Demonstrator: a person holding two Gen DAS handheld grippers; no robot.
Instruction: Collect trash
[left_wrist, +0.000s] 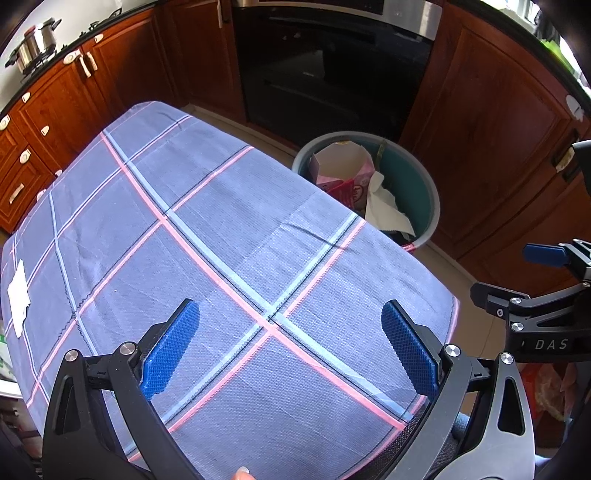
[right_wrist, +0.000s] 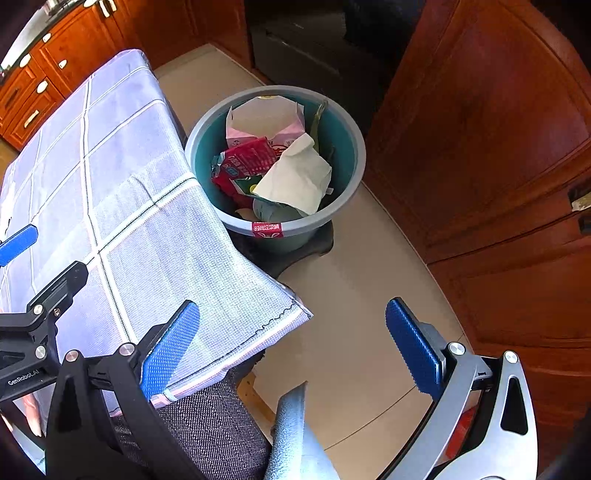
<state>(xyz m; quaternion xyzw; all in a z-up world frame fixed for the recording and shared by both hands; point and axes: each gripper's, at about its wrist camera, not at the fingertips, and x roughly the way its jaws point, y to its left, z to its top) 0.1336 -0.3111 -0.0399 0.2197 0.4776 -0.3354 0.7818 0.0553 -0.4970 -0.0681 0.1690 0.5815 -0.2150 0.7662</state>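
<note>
A grey-and-teal trash bin (right_wrist: 345, 184) stands on the floor beside the table; it also shows in the left wrist view (left_wrist: 430, 192). It holds a pink carton (right_wrist: 266, 118), a red wrapper (right_wrist: 243, 162) and a white tissue (right_wrist: 295, 173). A white scrap of paper (left_wrist: 18, 295) lies on the checked tablecloth (left_wrist: 221, 240) at the far left edge. My left gripper (left_wrist: 290, 350) is open and empty above the table's near part. My right gripper (right_wrist: 291, 350) is open and empty over the table's corner and the floor, short of the bin.
Wooden cabinets (left_wrist: 498, 129) and a black oven (left_wrist: 325, 66) stand behind the bin. A steel pot (left_wrist: 35, 40) sits on the stove at the far left. The beige floor (right_wrist: 362, 295) lies between the table and the cabinet. A grey chair (right_wrist: 221, 424) is below the table corner.
</note>
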